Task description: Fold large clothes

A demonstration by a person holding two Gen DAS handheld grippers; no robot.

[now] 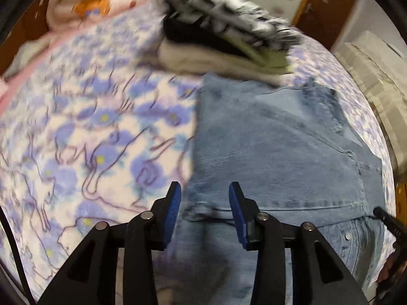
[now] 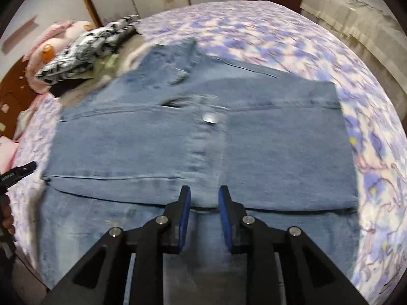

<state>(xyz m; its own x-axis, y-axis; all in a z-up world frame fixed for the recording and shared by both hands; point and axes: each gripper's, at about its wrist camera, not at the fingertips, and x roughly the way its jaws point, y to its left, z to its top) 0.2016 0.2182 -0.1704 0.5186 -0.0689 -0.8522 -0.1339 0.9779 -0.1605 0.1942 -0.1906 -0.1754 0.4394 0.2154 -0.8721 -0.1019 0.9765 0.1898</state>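
A pair of blue jeans (image 2: 198,142) lies partly folded on a bed with a purple flowered blanket (image 2: 292,43). Its metal waist button (image 2: 210,118) faces up. The jeans also show in the left wrist view (image 1: 274,147). My left gripper (image 1: 205,190) is open and empty, just above the jeans' left edge. My right gripper (image 2: 204,193) is open and empty, over the folded edge of the jeans. The tip of the left gripper shows at the left of the right wrist view (image 2: 17,172).
A stack of folded clothes (image 1: 223,33) with a black-and-white patterned one on top sits on the bed beyond the jeans. A pink bundle (image 1: 84,2) lies at the head of the bed. Pale furniture (image 2: 356,17) stands beside the bed, with a wardrobe behind.
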